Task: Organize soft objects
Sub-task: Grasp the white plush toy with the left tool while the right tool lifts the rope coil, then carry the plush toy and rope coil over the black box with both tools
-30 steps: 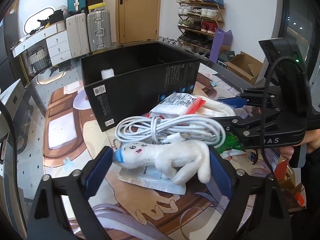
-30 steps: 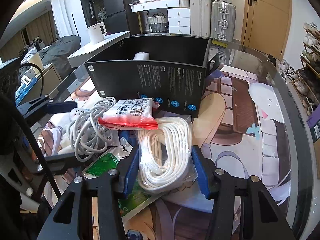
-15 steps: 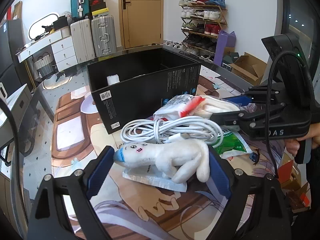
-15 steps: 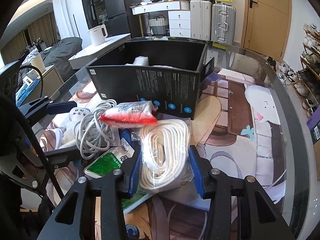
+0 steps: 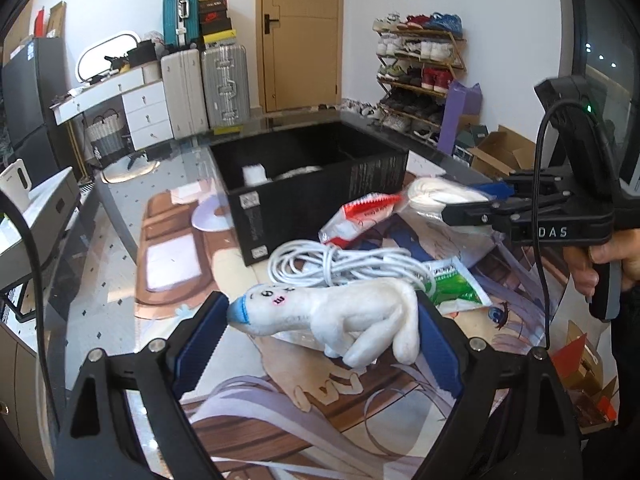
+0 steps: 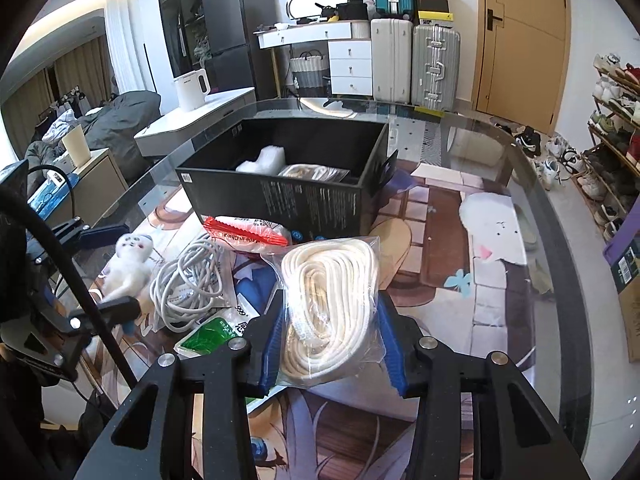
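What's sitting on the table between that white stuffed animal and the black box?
A loose coil of white cable lies between the plush toy and the black box, with a red-and-white packet just past it. The left wrist view shows this best.

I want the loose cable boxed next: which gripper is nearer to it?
Left. The left gripper, shut on the plush, sits right beside the cable. The right gripper, shut on the bagged rope, is farther off to the cable's side.

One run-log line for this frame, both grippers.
left gripper: shut on white plush toy | right gripper: shut on bagged white rope coil, jaws just closing | open black box: not reached
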Available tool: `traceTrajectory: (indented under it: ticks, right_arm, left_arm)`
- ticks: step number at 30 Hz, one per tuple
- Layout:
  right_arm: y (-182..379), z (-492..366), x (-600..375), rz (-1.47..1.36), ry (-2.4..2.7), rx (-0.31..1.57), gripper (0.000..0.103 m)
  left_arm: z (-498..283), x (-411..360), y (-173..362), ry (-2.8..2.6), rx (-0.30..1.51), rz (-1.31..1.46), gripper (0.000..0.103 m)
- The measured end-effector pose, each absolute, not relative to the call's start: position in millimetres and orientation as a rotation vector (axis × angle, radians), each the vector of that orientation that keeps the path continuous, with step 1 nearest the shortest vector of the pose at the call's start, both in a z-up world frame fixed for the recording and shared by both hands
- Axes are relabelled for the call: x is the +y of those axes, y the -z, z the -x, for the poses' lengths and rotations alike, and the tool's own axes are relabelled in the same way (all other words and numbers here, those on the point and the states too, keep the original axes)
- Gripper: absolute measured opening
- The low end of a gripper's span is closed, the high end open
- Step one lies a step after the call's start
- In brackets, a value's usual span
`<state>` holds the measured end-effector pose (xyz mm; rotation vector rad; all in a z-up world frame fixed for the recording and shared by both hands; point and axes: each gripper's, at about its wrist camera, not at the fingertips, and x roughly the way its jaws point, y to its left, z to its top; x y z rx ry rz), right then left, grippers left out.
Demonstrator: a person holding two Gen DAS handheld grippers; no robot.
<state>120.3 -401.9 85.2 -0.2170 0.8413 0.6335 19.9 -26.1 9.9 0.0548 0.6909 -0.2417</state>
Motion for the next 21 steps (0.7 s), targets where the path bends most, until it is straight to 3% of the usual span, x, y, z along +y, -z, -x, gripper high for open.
traceTrajectory:
  ticks: [21]
  right_arm:
    - [-124, -107, -416, 0.186, -0.625, 0.748, 0.043]
  left_arm:
    - [-23, -16, -51, 0.183, 0.581, -0.013, 0.089]
